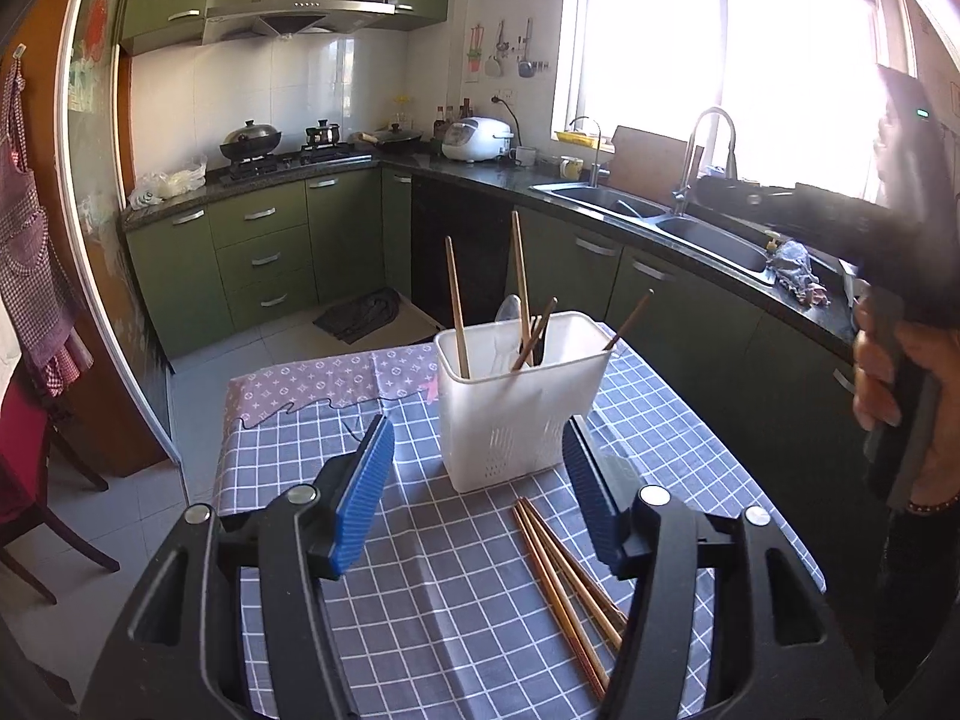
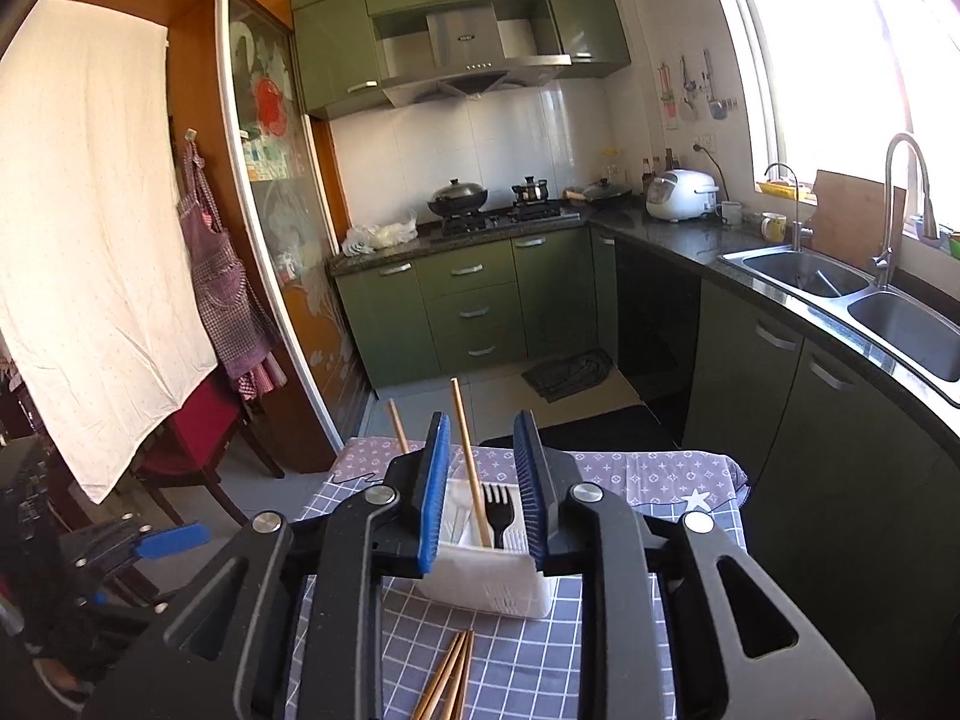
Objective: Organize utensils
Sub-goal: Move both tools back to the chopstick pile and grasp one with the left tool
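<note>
A white plastic utensil holder (image 1: 516, 402) stands on the checked tablecloth (image 1: 432, 540). It holds several wooden chopsticks (image 1: 459, 318) and a white spoon (image 1: 509, 309). Several loose chopsticks (image 1: 564, 588) lie on the cloth in front of it. My left gripper (image 1: 480, 492) is open and empty, just in front of the holder above the cloth. My right gripper (image 2: 480, 486) is open and empty, high above the holder (image 2: 486, 582). Between its fingers I see a black fork (image 2: 497, 510) and a chopstick (image 2: 471, 468) standing in the holder. Loose chopsticks (image 2: 447, 678) show below.
The small table's edges (image 1: 231, 420) drop off at left and right. Green kitchen cabinets (image 1: 264, 252) and a steel sink (image 1: 690, 228) run behind and to the right. A red chair (image 2: 198, 438) stands at left. The person's hand (image 1: 888, 372) holds the right gripper at the right edge.
</note>
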`<state>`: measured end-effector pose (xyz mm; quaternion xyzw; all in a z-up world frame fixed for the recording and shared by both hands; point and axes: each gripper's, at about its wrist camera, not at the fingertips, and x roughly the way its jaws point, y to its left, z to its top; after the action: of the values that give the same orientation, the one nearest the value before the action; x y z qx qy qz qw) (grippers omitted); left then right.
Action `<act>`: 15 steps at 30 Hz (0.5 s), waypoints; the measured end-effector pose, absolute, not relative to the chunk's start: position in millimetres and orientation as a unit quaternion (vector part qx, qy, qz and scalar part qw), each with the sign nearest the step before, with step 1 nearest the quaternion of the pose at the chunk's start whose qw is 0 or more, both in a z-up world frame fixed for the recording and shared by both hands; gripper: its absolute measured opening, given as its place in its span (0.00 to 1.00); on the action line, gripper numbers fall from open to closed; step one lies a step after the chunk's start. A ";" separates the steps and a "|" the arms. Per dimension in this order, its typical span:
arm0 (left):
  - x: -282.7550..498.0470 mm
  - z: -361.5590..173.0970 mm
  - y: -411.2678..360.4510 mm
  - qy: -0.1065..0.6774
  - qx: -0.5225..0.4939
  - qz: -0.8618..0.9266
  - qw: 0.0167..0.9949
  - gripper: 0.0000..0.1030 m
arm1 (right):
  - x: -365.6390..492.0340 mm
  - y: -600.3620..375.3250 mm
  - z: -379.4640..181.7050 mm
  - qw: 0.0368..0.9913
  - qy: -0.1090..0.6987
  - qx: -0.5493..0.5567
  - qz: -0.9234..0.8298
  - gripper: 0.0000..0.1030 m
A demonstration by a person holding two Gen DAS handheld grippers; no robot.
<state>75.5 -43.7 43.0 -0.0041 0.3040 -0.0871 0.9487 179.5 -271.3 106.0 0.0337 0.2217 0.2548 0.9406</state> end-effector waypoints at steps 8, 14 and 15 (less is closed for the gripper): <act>88.3 -21.5 -78.3 0.384 0.000 -0.108 0.917 0.54 | 105.5 -315.4 1.4 0.947 0.270 -0.009 0.174 0.31; 109.7 -71.3 -96.7 0.450 -0.004 -0.092 0.888 0.31 | 109.0 -338.5 -61.8 0.931 0.327 0.032 0.160 0.31; 114.7 -79.7 -98.9 0.460 -0.004 -0.087 0.883 0.28 | 107.8 -339.6 -64.5 0.930 0.329 0.035 0.160 0.31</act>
<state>114.7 -98.9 -79.7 -0.0037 0.4604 -0.0875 0.8834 107.8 -339.6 -64.5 0.0350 0.3288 0.1600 0.9301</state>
